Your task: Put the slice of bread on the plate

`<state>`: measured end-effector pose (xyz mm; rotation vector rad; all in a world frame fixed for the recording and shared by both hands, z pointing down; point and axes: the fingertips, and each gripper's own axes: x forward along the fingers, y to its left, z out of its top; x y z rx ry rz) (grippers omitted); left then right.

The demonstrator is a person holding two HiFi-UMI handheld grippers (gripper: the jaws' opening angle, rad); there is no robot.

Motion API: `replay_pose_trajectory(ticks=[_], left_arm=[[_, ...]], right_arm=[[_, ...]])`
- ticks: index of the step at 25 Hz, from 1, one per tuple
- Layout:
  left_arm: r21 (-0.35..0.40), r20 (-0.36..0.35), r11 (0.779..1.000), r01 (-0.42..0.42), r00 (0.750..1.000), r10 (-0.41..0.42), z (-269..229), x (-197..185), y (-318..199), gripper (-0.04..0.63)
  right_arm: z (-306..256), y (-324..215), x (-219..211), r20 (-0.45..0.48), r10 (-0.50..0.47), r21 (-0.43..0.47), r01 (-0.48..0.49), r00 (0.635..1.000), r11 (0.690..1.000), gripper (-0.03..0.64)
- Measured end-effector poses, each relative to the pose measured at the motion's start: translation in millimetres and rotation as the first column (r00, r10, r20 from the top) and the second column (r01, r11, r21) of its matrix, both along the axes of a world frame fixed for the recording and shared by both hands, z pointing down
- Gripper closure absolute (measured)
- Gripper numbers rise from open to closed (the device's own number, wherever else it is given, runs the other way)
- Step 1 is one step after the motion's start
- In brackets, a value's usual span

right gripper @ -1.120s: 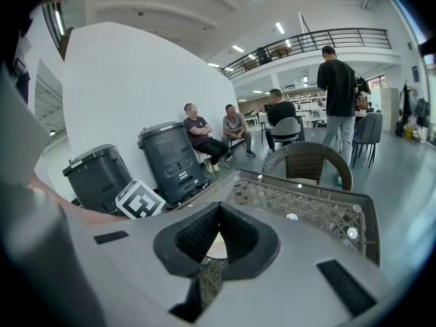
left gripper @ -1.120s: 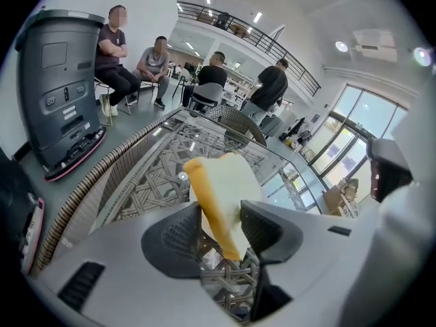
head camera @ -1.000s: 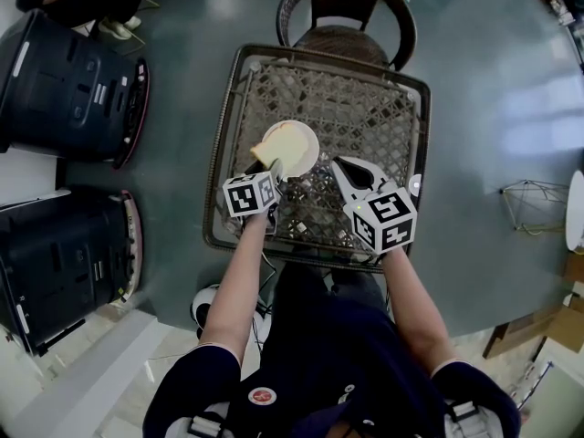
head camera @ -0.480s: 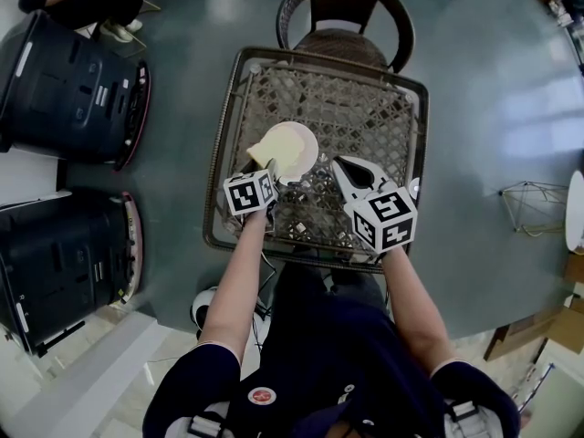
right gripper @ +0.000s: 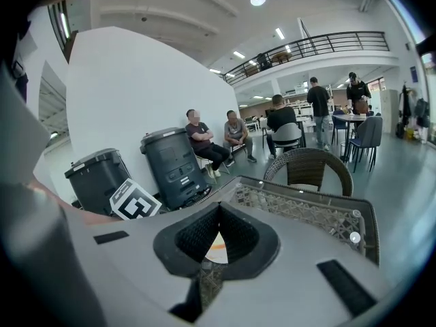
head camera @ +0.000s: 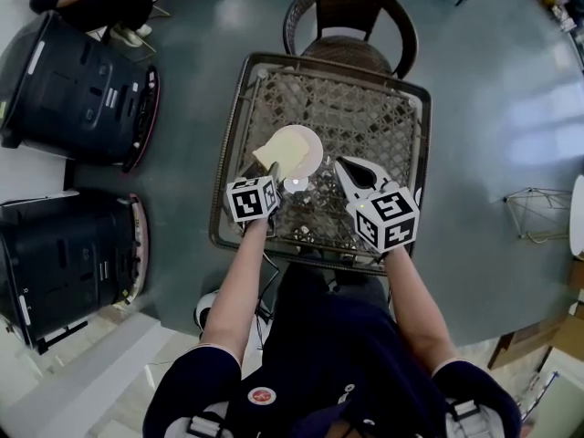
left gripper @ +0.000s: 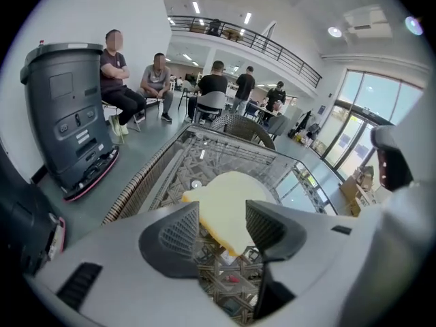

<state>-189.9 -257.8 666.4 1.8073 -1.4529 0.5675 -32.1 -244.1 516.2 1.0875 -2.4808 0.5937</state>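
Observation:
A pale yellow slice of bread (head camera: 281, 152) lies on the small white plate (head camera: 313, 142), its left corner hanging over the rim. The plate stands on the glass-topped wicker table (head camera: 365, 108). My left gripper (head camera: 274, 175) hovers just at the near side of the plate, open. In the left gripper view the bread (left gripper: 228, 206) shows between the spread jaws of the left gripper (left gripper: 221, 227), and the pads do not press on it. To the right of the plate my right gripper (head camera: 342, 165) is shut with nothing in it; in its own view the right gripper (right gripper: 218, 231) shows the plate (right gripper: 218, 249) beyond it.
A wicker chair (head camera: 351, 16) stands at the table's far side. Two big black machines (head camera: 82, 89) (head camera: 64, 263) stand on the floor to the left. Several people sit behind them (left gripper: 116, 80). A wire stand (head camera: 538, 203) is on the floor at right.
The left jaws have spread and let go of the bread, which now rests on the plate. The left gripper has drawn back a little and risen. The right gripper has kept still.

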Motion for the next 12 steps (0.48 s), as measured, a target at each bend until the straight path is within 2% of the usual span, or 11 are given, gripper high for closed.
replay_pose_trajectory(ticks=[3, 7, 12], left_arm=[[0.067, 0.0, 0.996, -0.061, 0.998, 0.061, -22, 12, 5, 0.382], [0.172, 0.019, 0.974, -0.147, 0.989, 0.146, -56, 31, 12, 0.388], [0.298, 0.062, 0.93, -0.213, 0.977, 0.204, -101, 46, 23, 0.495]], right_arm=[[-4, 1, 1, 0.008, -0.001, 0.008, 0.001, 1.0, 1.0, 0.611], [-12, 0, 0, 0.025, -0.006, 0.028, 0.005, 1.0, 1.0, 0.611], [-22, 5, -5, 0.049, -0.018, 0.047, 0.016, 0.999, 0.999, 0.611]])
